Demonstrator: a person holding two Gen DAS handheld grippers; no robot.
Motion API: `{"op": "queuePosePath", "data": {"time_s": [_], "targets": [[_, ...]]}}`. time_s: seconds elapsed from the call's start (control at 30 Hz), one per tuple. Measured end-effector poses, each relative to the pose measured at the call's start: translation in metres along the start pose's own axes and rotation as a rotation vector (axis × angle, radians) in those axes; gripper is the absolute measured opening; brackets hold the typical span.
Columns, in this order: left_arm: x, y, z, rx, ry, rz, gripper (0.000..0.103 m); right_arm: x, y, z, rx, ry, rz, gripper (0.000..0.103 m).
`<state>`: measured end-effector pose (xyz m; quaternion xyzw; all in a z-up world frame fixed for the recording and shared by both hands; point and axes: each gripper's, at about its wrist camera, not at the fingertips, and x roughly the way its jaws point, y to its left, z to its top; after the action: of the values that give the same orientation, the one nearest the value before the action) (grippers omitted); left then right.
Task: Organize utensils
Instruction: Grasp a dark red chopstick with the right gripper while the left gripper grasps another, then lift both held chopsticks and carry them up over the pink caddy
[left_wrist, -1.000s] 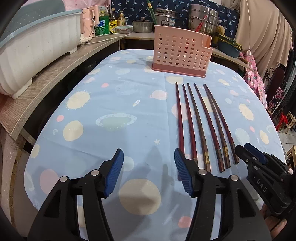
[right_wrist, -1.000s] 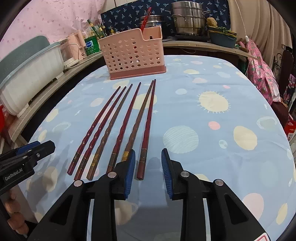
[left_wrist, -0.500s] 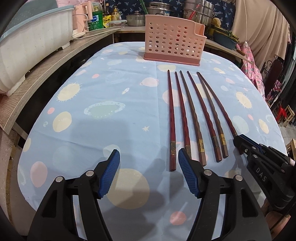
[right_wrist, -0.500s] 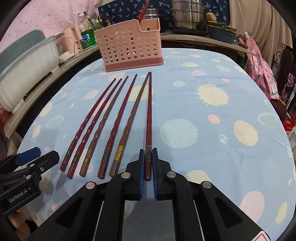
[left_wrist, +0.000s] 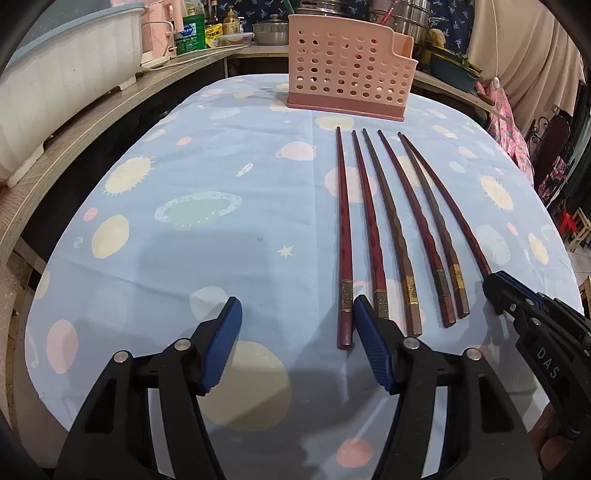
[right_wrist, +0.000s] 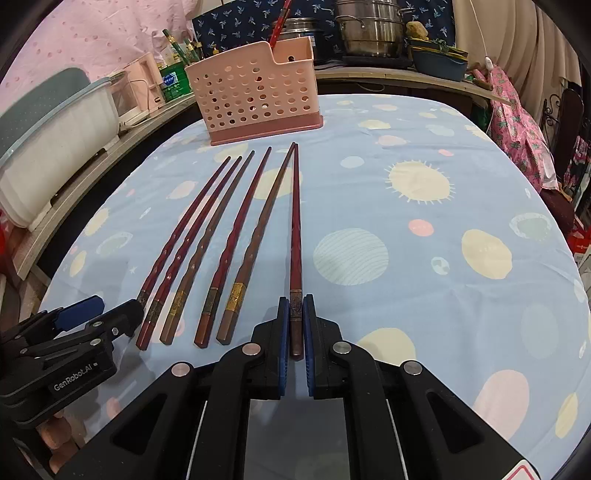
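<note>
So the right gripper (right_wrist: 294, 325) has just clamped shut on the rightmost dark red wooden chopstick (right_wrist: 295, 236), ready for the pink perforated plastic holder (right_wrist: 255, 92), while the left gripper (left_wrist: 295, 347), empty, is narrowing a bit.

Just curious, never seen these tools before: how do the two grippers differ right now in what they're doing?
The right gripper is shut on the butt end of the rightmost chopstick; the left gripper grips nothing, and its jaws, closing, stand wide apart. The right has that chopstick between its pads; the left has the butt of the leftmost chopstick just inside one pad, untouched. Both have blue pads and point toward the pink basket.
</note>
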<state>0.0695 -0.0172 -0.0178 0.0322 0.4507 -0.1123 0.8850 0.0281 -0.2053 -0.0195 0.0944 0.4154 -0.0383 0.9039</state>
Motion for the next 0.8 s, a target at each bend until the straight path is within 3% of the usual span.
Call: {"op": "queuePosePath", "data": {"time_s": [0.13, 0.2, 0.33, 0.8], "targets": [[0.000, 0.000, 0.001, 0.009, -0.006, 0.017, 0.044, 0.000, 0.000, 0.000, 0.000, 0.000, 0.000, 0.007], [0.000, 0.001, 0.002, 0.008, -0.006, 0.015, 0.030, 0.000, 0.000, 0.000, 0.001, 0.001, 0.001, 0.007], [0.000, 0.005, 0.003, -0.001, -0.004, 0.013, 0.014, 0.000, 0.000, 0.000, 0.000, 0.001, 0.000, 0.007], [-0.008, 0.020, 0.003, -0.054, 0.026, 0.000, 0.007, -0.009, -0.004, -0.003, 0.020, -0.011, 0.006, 0.007]]}}
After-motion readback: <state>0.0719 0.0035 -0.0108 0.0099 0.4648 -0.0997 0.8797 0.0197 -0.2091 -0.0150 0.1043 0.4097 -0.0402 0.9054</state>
